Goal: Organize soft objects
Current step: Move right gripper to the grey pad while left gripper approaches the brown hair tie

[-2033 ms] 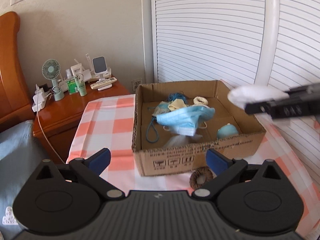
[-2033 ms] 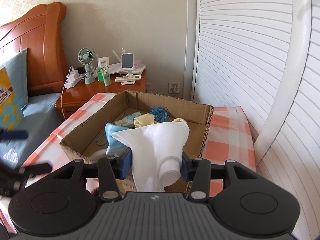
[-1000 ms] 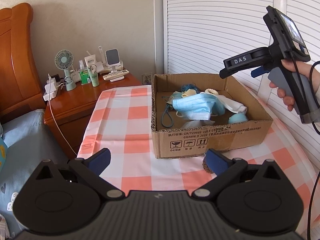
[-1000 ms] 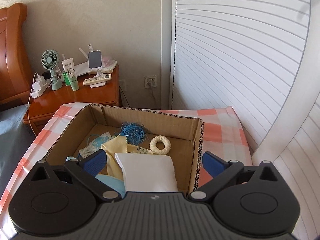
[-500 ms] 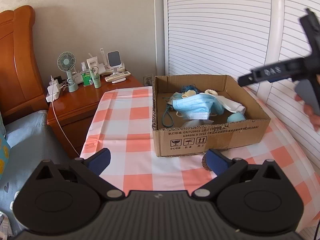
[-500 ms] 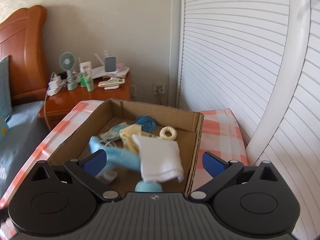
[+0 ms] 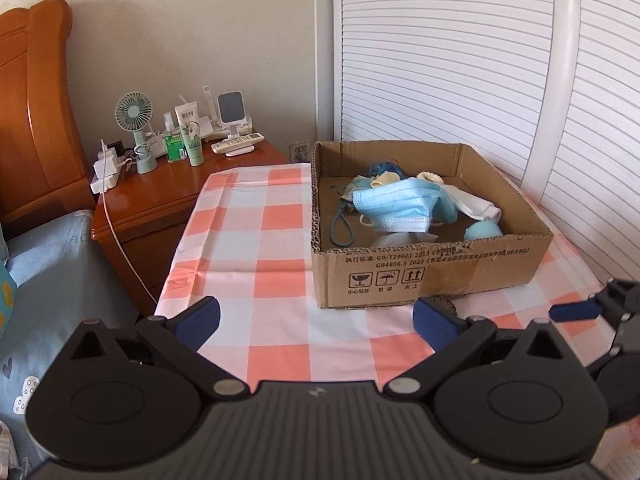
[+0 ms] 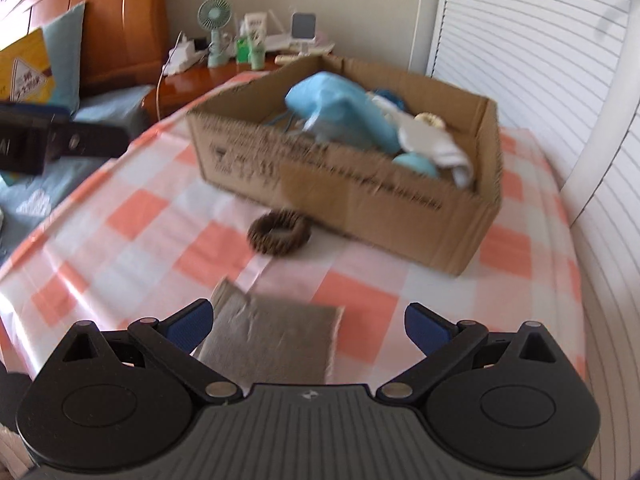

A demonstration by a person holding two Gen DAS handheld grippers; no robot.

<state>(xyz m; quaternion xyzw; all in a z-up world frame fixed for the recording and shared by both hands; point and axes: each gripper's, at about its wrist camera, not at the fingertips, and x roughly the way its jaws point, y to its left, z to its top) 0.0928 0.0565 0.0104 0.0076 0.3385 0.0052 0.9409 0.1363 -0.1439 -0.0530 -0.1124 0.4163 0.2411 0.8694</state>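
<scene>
A cardboard box (image 7: pixel 432 280) (image 8: pixel 360 200) stands on the checked tablecloth and holds a blue face mask (image 7: pixel 396 204) (image 8: pixel 340 116), a white cloth (image 7: pixel 478 206) (image 8: pixel 434 144), a pale blue ball (image 7: pixel 482 231) and other soft bits. On the cloth in front of the box lie a brown fuzzy ring (image 8: pixel 279 233) (image 7: pixel 446 304) and a grey folded cloth (image 8: pixel 272 344). My right gripper (image 8: pixel 308 326) is open, low over the grey cloth. Back from the box, my left gripper (image 7: pixel 316 320) is open and holds nothing.
A wooden nightstand (image 7: pixel 160 196) with a small fan (image 7: pixel 134 114), bottles and chargers stands left of the table. A bed with blue bedding (image 7: pixel 52 280) lies at the left. White slatted doors (image 7: pixel 460 60) close off the back and right.
The right gripper let the white cloth go into the box, then swung down and back to the table's front, over the grey cloth. The left gripper drew back a little.
</scene>
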